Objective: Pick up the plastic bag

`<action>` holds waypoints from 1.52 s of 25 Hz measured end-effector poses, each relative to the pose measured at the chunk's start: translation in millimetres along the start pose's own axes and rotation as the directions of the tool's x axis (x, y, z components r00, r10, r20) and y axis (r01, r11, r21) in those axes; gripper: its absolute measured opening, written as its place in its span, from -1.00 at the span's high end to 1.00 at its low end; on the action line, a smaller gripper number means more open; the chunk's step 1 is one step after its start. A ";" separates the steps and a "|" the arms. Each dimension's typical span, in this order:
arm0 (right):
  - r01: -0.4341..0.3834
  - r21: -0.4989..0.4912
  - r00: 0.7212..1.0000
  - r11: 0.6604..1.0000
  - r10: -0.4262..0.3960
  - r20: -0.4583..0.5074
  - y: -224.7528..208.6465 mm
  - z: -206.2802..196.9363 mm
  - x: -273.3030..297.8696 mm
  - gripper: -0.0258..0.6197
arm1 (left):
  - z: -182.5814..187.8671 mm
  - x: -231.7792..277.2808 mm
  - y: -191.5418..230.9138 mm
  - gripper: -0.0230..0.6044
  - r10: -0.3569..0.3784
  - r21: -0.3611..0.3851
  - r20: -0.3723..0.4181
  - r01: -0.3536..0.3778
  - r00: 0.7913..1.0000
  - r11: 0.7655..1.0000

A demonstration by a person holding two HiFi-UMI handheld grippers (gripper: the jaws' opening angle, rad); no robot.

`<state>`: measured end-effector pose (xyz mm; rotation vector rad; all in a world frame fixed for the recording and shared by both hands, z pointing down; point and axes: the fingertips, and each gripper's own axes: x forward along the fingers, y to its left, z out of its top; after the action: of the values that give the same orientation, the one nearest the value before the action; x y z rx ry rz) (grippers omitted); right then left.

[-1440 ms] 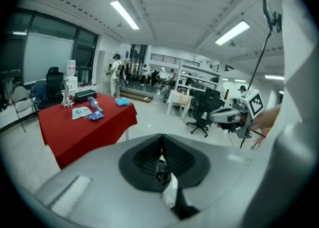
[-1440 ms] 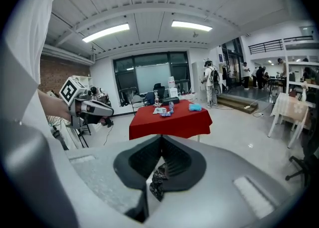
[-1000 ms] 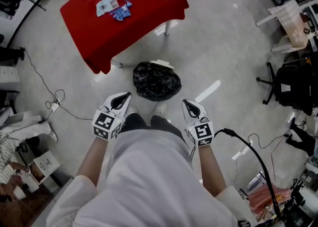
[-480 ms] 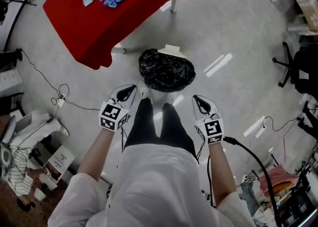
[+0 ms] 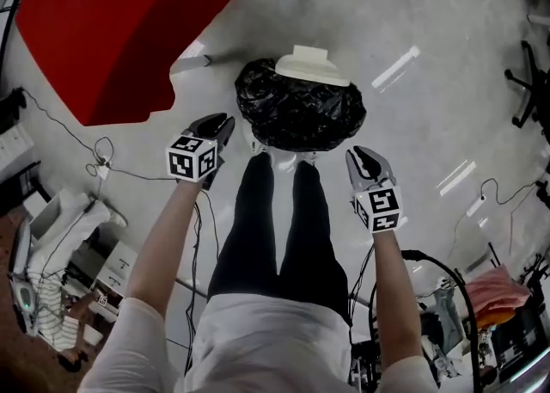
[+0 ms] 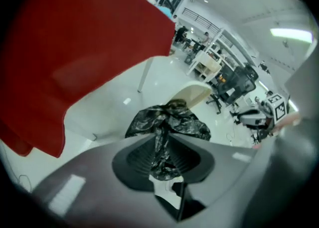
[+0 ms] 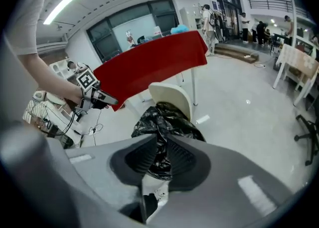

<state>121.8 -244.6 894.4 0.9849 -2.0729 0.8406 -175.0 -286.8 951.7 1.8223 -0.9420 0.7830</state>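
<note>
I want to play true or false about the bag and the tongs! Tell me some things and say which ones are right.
1. The plastic bag is black. True.
2. The bag lies on top of the red table. False: it sits down on the floor, beside the table.
3. The left tongs and the right tongs are on opposite sides of the bag. True.
4. The right tongs are lifting the bag. False: both tongs have just been opening a little and pinch nothing; the bag only shows beyond the gap.
5. A white lid sticks out behind the bag. True.
</note>
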 end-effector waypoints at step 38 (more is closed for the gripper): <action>0.103 0.363 0.991 0.926 -0.063 -0.120 -81.9 -86.8 65.2 0.91 | -45.0 60.5 29.4 0.91 0.123 -0.065 -0.075 -0.128 0.990 0.990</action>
<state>184.0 -243.7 1015.3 1.1874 -1.8033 1.2397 -174.8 -270.9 1031.1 1.6770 -1.0331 0.8759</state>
